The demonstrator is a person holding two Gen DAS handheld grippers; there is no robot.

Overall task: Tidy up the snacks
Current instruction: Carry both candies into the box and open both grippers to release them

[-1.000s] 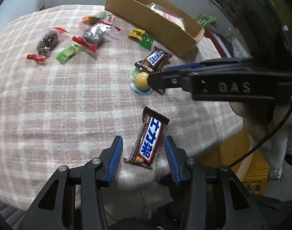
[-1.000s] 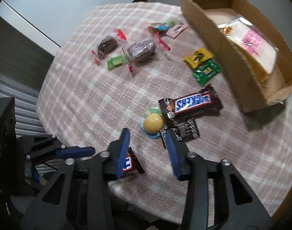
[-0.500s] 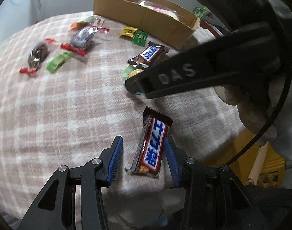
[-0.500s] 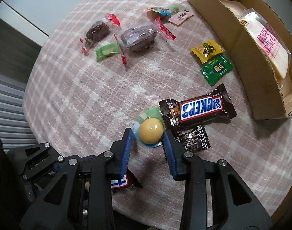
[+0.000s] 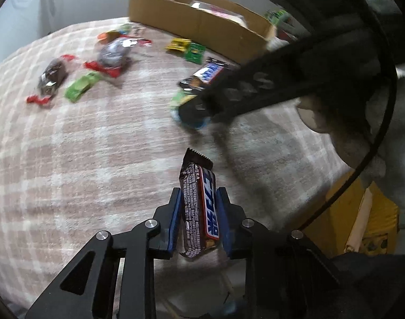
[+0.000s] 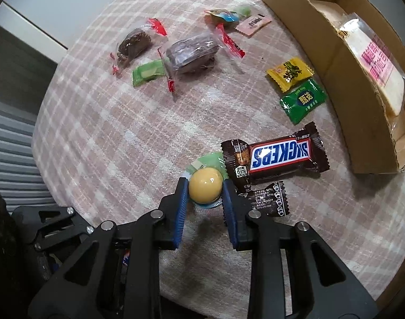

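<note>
1. Both claws have narrowed since earlier: left gripper (image 5: 199,212) is closing on the Snickers bar (image 5: 199,207) near the table edge, right gripper (image 6: 205,194) closing around the yellow ball candy (image 6: 205,188).
2. Grasping step; next, lift both toward the cardboard box (image 6: 335,61).

A home-like room, or a staged one: a round table (image 6: 101,122) under a pink plaid cloth carries loose wrapped sweets (image 6: 146,72) and a cut-down cardboard box (image 6: 332,61) used as a tray. Plain pale walls (image 6: 77,2) stand behind it, with a dark ribbed panel (image 6: 8,143) at one side and something yellow (image 5: 343,223) on the floor beside the table
</note>
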